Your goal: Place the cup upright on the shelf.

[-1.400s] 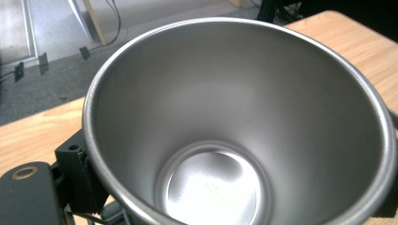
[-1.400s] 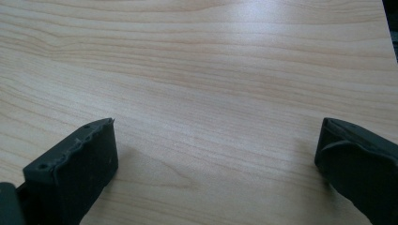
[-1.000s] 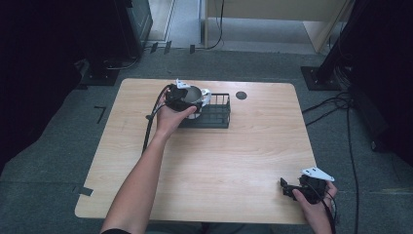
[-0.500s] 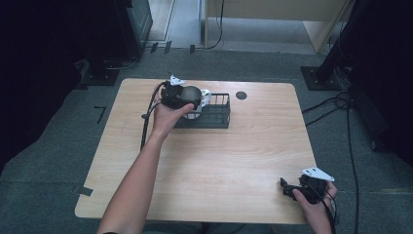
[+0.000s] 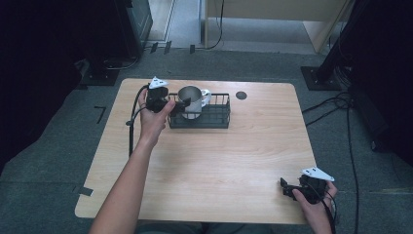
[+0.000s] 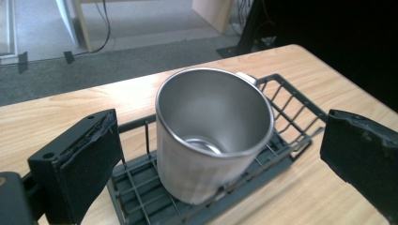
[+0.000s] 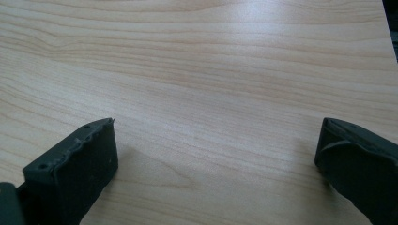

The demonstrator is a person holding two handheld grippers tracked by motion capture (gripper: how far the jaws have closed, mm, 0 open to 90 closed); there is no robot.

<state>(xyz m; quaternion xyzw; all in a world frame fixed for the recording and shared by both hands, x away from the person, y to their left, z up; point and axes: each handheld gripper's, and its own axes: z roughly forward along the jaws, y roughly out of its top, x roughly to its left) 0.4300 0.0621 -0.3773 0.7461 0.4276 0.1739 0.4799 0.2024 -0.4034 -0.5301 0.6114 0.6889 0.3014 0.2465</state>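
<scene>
The wooden table carried a black wire basket toward its twelve o'clock edge, and a steel mug stood upright in the basket's nine o'clock end. The left gripper sat at the mug's nine o'clock, jaws spread wide and touching nothing. The step looked like a release or an approach; grasping would mean closing on the wall. The right gripper rested at five o'clock, jaws apart.

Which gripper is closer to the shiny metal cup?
The left. The left gripper is right beside the cup in the wire basket, jaws open, not touching it. The right gripper sits far away at the table's near right corner.
</scene>
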